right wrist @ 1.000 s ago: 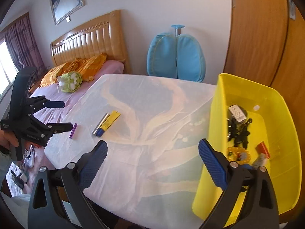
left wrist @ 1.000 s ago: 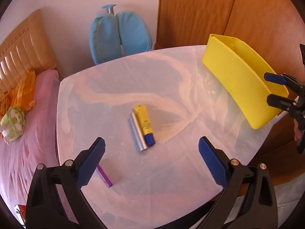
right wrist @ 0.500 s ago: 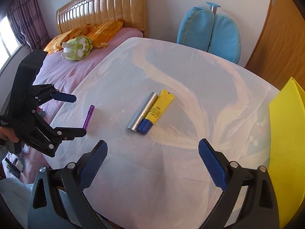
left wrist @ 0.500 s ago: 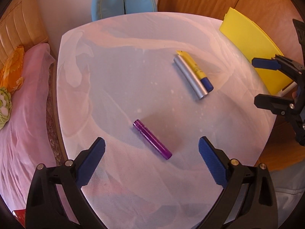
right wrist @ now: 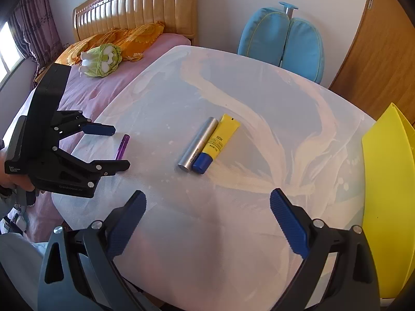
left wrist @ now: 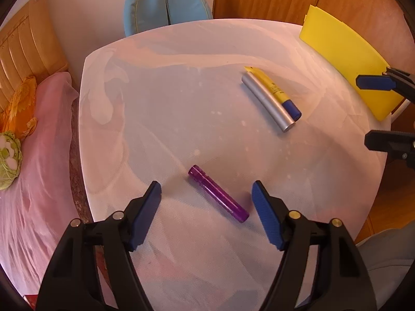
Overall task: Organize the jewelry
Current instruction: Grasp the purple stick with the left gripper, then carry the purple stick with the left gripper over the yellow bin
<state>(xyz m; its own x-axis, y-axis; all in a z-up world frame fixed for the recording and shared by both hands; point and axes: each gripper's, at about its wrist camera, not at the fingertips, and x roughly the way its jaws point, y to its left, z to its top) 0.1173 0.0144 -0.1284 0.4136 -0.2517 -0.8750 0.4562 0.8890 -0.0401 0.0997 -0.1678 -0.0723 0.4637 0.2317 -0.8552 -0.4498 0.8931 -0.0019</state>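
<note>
Lying on the pale marbled tabletop (left wrist: 181, 98), the purple tube (left wrist: 217, 193) sits low in the centre of the left wrist view, between the blue pads of the left gripper (left wrist: 206, 193). Its long axis runs diagonally, one end pointing to the upper left of the frame and the other to the lower right, where it comes close to the right-hand pad. The jaws are closing around it, yet neither pad touches it; a gap shows on both sides.

In the right wrist view the same tube appears at mid-left, nearly upright in the frame and leaning slightly right at the top, partly hidden by the lower finger of the left gripper.

Right of centre in the upper part of the left wrist view, the silver tube (left wrist: 268, 103) and the yellow tube with a blue cap (left wrist: 272, 90) lie side by side and touching, both slanting from upper left to lower right, cap end lowest. They are well apart from the purple tube.

The right gripper (right wrist: 207, 212) hangs over bare tabletop at the bottom of its own view, jaws wide apart with nothing between them.

A yellow bin (right wrist: 389, 194) stands at the right edge of the table.
</note>
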